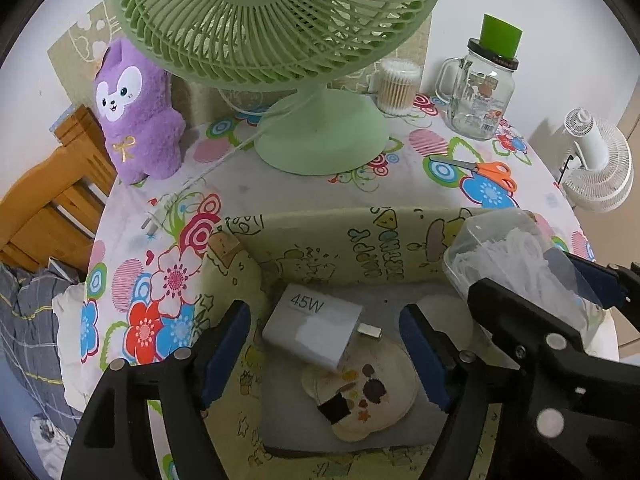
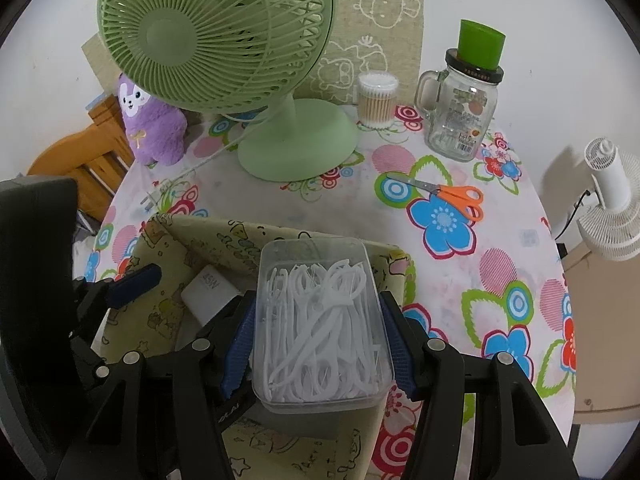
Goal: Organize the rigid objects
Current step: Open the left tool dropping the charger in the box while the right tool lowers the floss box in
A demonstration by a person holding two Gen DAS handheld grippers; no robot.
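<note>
Pouch beneath charger shows only from left wrist.

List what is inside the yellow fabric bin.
In the fabric bin: a white 45W charger and a cream round pouch under its plug end. The black fingers hide the bin's near corners.
</note>
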